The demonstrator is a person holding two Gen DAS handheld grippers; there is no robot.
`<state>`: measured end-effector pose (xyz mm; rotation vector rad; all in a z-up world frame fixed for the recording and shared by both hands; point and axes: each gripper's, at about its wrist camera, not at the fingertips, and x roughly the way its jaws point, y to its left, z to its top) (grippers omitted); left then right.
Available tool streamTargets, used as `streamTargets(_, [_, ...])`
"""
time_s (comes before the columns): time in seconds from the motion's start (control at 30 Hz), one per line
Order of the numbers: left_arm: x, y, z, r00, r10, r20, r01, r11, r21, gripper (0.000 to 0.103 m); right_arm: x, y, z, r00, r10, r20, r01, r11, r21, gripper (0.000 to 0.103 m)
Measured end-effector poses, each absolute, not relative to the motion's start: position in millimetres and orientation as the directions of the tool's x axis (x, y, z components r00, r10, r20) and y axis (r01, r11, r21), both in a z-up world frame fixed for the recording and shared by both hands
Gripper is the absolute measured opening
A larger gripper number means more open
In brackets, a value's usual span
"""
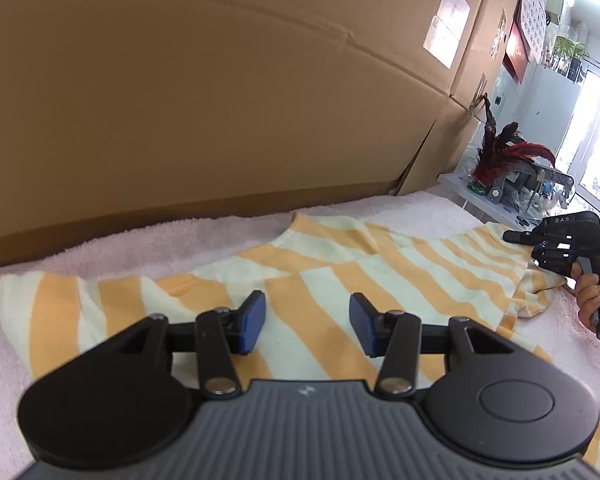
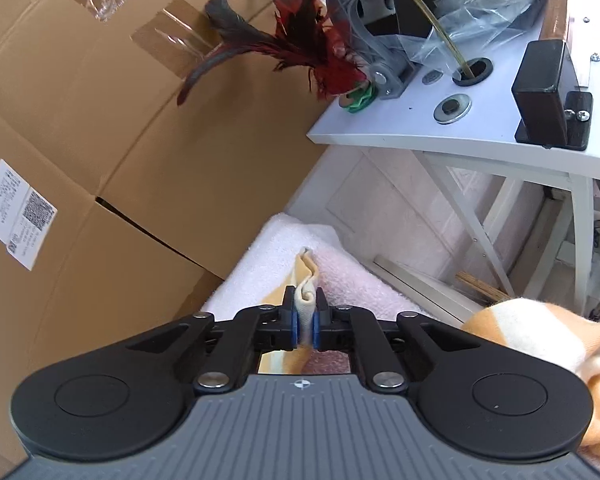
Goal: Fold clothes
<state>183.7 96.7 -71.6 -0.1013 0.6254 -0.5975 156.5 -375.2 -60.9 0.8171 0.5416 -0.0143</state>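
- Striped garment [image 1: 332,280], orange and cream, lies spread flat on a pale pink towel [image 1: 100,248] in front of big cardboard boxes [image 1: 220,80].
- Its long axis runs left to right across the left wrist view, one end at far left, the other under the right gripper [image 1: 518,237] at far right.
- Left gripper [image 1: 307,322] hovers over the middle of the garment, its blue pads [image 1: 254,320] apart with only flat cloth below, nothing between them.
- Right gripper, seen in its own camera [image 2: 307,322], has its fingers clamped on a bunched cream fold of the garment's edge [image 2: 306,292], near the towel's end.
- Judged from this, the right hand is the one placed to carry its end across toward the left.
- Readable writing: "DAS" on the right gripper's body; box labels [image 2: 18,214] carry a QR code and print too small to read.
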Motion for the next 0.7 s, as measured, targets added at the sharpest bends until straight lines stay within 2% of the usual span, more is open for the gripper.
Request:
streamTargets(0.03, [184,97,-72,0.651,-0.552,-0.521,0.490,0.830,-0.267,0.035,157,-374,-59,0.863,0.187,-0.470,0.218,0.700,0.679,0.007])
streamTargets(0.13, [185,99,-71,0.655,-0.548,-0.521,0.479,0.834,-0.274,0.031,155,-370,-51,0.873,0.194,-0.448,0.200,0.695,0.690,0.007])
streamTargets(0.23, [185,102,-71,0.658,-0.537,-0.527,0.464,0.841,-0.278,0.019,155,-364,-38,0.884,0.267,-0.385,0.133,0.646,0.752,0.007])
streamTargets(0.3, [186,106,-71,0.656,-0.535,-0.533,0.458,0.843,-0.282,0.015,154,-356,-25,0.887,0.312,-0.341,0.083,0.617,0.782,0.007])
streamTargets(0.5, [183,115,-69,0.649,-0.531,-0.545,0.470,0.843,-0.262,0.015,148,-326,18,0.868,0.465,-0.172,-0.087,0.485,0.870,0.007])
streamTargets(0.7, [182,130,-68,0.644,-0.535,-0.547,0.489,0.838,-0.243,0.015,139,-281,59,0.798,0.602,-0.041,-0.235,0.373,0.898,0.007])
